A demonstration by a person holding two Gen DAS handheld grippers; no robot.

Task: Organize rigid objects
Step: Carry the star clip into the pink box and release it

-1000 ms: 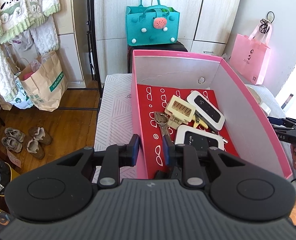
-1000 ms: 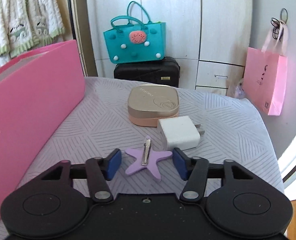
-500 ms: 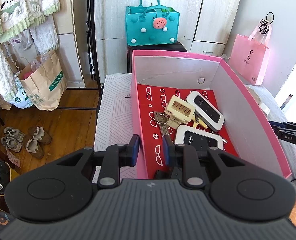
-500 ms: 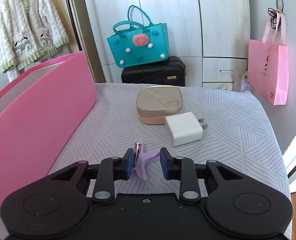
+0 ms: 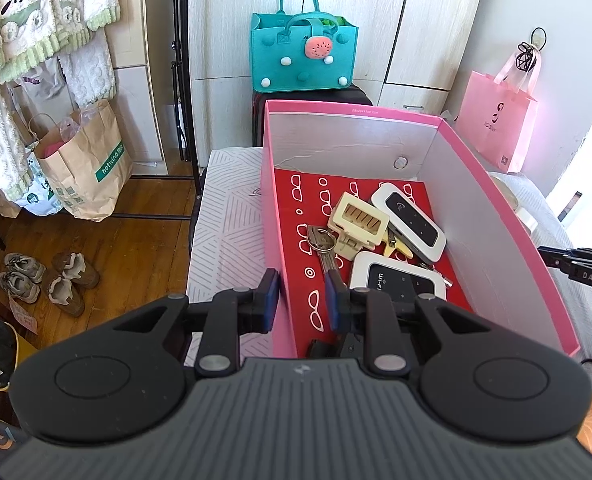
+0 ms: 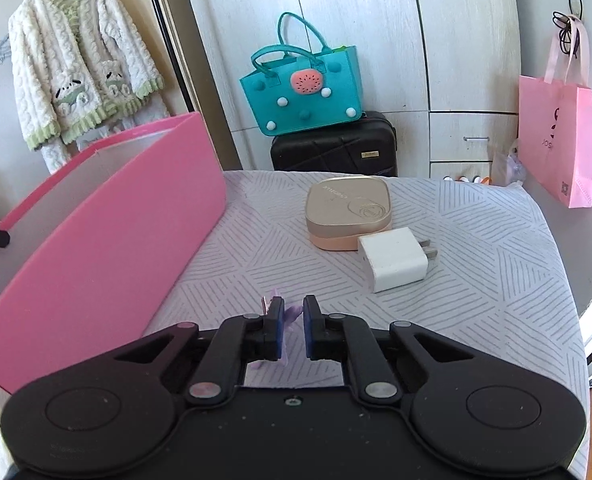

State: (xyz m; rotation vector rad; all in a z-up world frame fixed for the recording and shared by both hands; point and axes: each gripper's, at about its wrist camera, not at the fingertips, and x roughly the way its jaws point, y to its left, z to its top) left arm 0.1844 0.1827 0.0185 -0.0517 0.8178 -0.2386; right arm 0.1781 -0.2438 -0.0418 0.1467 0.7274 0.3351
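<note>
My right gripper (image 6: 293,328) is shut on a purple star-shaped hair clip (image 6: 291,314) and holds it above the bed cover; most of the clip is hidden by the fingers. A gold compact case (image 6: 348,210) and a white charger plug (image 6: 394,258) lie on the cover ahead. My left gripper (image 5: 302,300) is shut on the left wall of the pink box (image 5: 273,240), one finger outside, one inside. The box holds two white wifi routers (image 5: 398,278), a cream plug adapter (image 5: 358,220) and keys (image 5: 322,242).
The pink box (image 6: 107,236) stands left of the right gripper. A teal felt bag (image 6: 302,88) sits on a black suitcase (image 6: 336,146) beyond the bed. A pink tote (image 6: 560,136) hangs at right. Shoes (image 5: 43,276) and a paper bag (image 5: 83,168) are on the floor at left.
My right gripper closed on the purple hair clip, which lay flat between open fingers, and lifted it off the cover. The left gripper has not moved.
</note>
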